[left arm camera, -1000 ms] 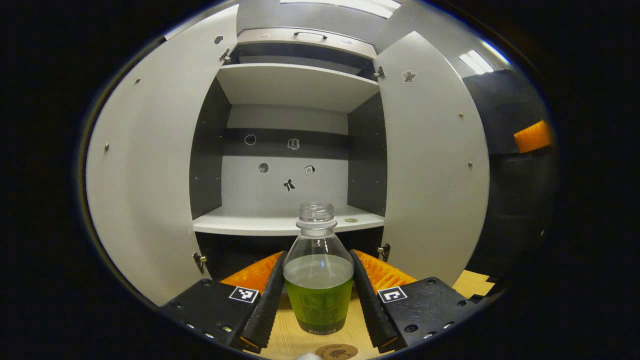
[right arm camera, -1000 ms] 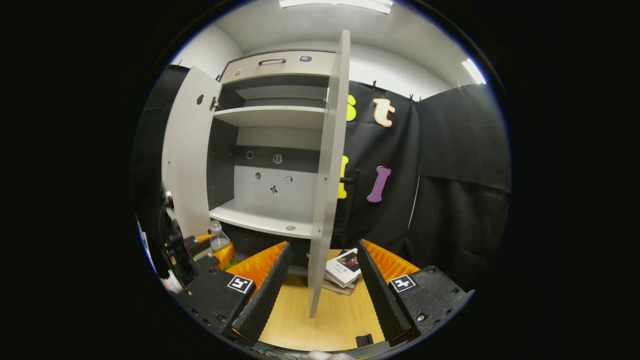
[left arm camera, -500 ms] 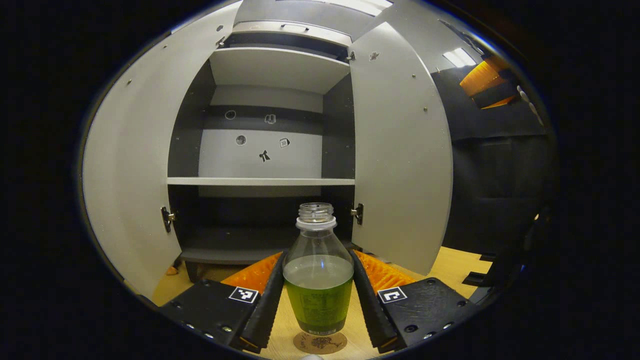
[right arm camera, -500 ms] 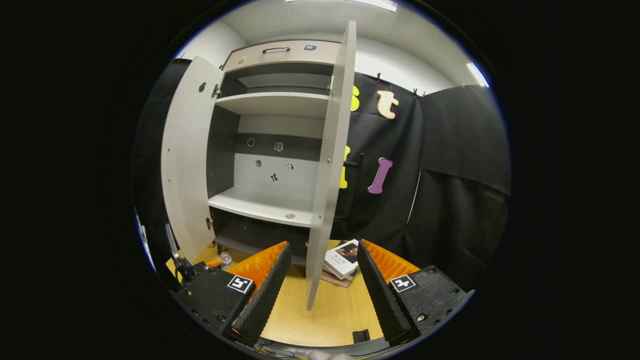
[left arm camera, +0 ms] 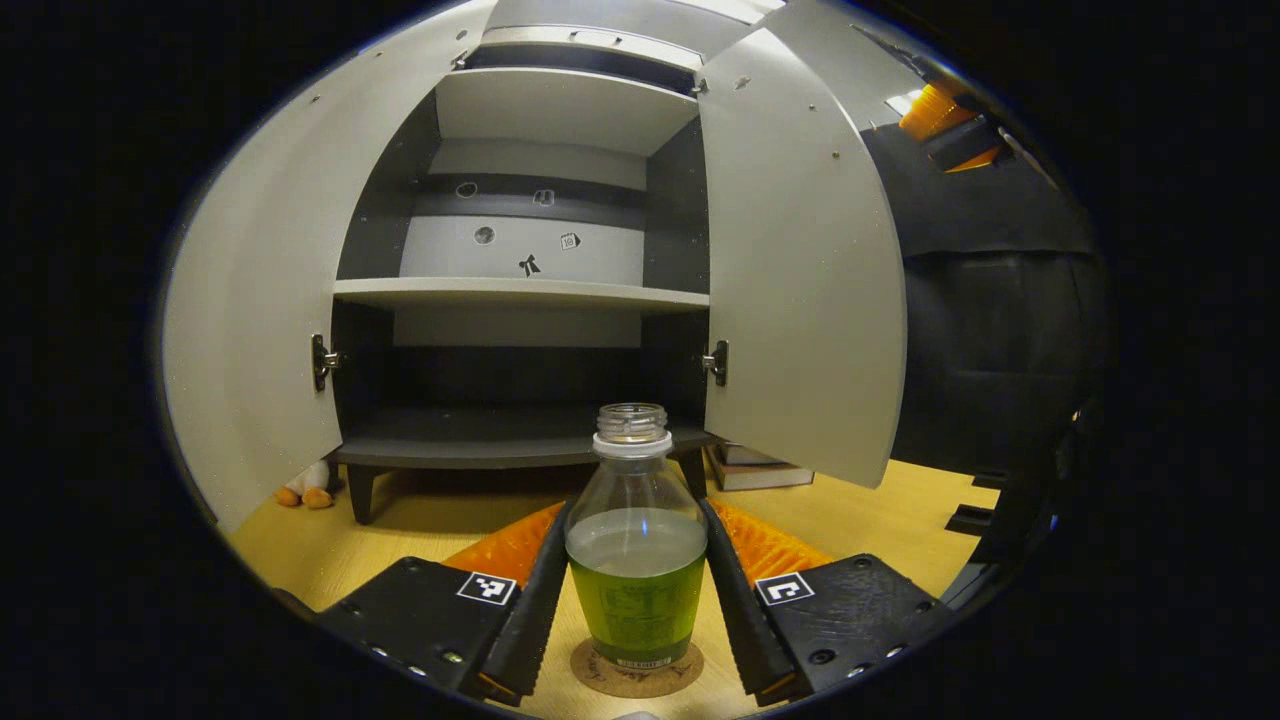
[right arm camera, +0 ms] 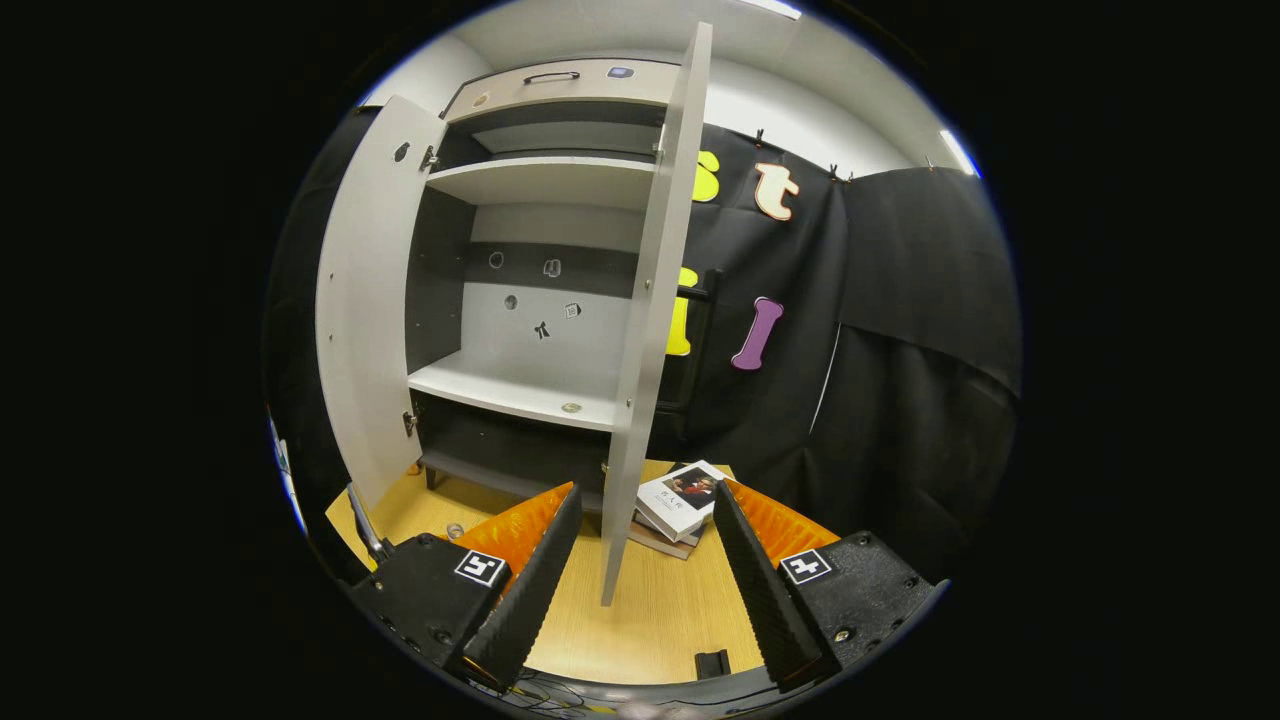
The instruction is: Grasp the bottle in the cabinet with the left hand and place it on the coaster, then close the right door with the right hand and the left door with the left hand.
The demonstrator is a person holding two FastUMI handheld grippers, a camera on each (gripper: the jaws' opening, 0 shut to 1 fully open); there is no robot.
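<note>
Setting: wooden tabletop in a black-draped booth, a grey cabinet standing on it with both doors swung wide.
Left door: open, its inner face toward the left gripper view; a small plush toy lies near its foot.
Cabinet interior: shelves bare of bottles; a small round item rests on the middle shelf in the right gripper view; stickers dot the back panel.
Bottle: uncapped clear bottle, roughly half full of green liquid, stands upright on the round coaster, out in front of the cabinet.
Left gripper: the left gripper has both ridged fingers pressed against the bottle's sides, clasping it.
Right door: open, seen edge-on in the right gripper view, between that gripper's fingers but farther off.
Books: a small stack lies on the table just right of the door's lower corner.
Right gripper: the right gripper hangs above the table, fingers spread and holding nothing.
</note>
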